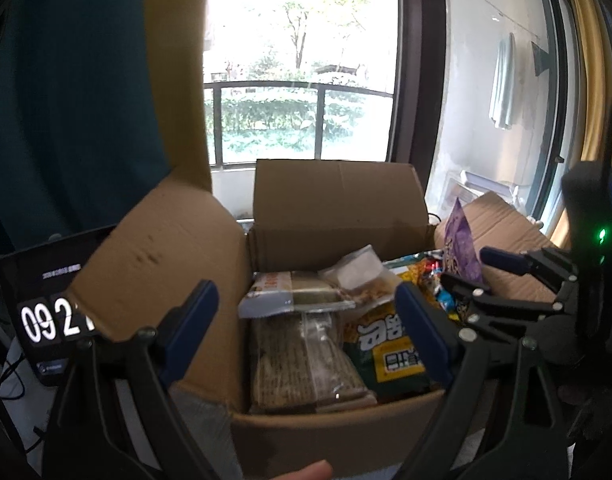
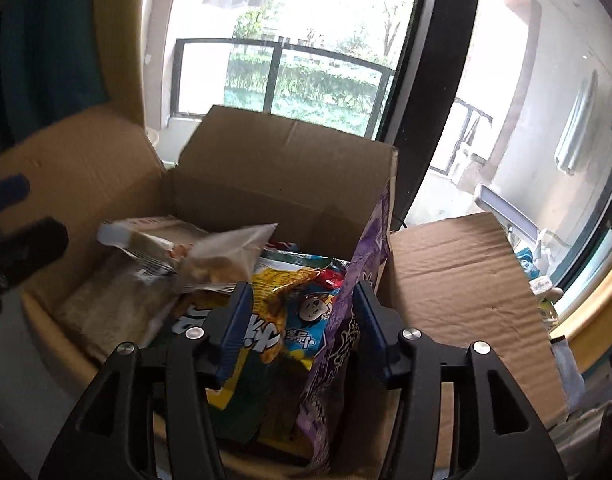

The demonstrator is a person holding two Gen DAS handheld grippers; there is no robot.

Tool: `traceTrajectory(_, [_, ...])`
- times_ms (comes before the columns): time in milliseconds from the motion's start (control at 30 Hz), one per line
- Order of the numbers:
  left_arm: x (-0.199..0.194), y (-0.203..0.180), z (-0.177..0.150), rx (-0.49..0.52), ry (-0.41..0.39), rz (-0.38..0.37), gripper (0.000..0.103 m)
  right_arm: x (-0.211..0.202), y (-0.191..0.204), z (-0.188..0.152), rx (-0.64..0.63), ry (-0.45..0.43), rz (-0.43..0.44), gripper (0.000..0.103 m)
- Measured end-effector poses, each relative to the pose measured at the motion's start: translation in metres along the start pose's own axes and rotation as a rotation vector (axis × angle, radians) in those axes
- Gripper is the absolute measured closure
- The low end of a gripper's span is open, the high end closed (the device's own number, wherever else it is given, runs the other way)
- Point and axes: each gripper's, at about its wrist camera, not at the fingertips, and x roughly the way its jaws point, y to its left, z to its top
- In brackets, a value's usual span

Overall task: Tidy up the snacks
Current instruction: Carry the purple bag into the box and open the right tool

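Observation:
An open cardboard box [image 1: 338,208] [image 2: 266,168] holds several snack packs. Among them are a tan wafer pack [image 1: 306,360], a green and yellow bag [image 1: 386,348] [image 2: 266,300] and a clear pouch [image 2: 226,260]. A purple bag [image 2: 346,320] [image 1: 460,248] stands upright against the box's right wall. My right gripper [image 2: 302,316] is open over the box; the purple bag stands between its fingers, close to the right one, without being pinched. My left gripper [image 1: 310,328] is wide open above the box's near left part, with nothing gripped.
The box flaps stand up at the left [image 1: 158,260] and fold out at the right [image 2: 466,280]. A tablet [image 1: 38,300] showing a clock stands left of the box. A window with a railing [image 1: 298,120] lies behind. A fingertip [image 1: 306,472] shows at the bottom edge.

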Motion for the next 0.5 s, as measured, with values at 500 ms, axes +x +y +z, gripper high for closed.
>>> traceTrajectory(500, [-0.07, 0.001, -0.01, -0.013, -0.06, 0.037, 0.012, -0.078, 0.001, -0.004, 0.031, -0.08, 0.035, 0.048])
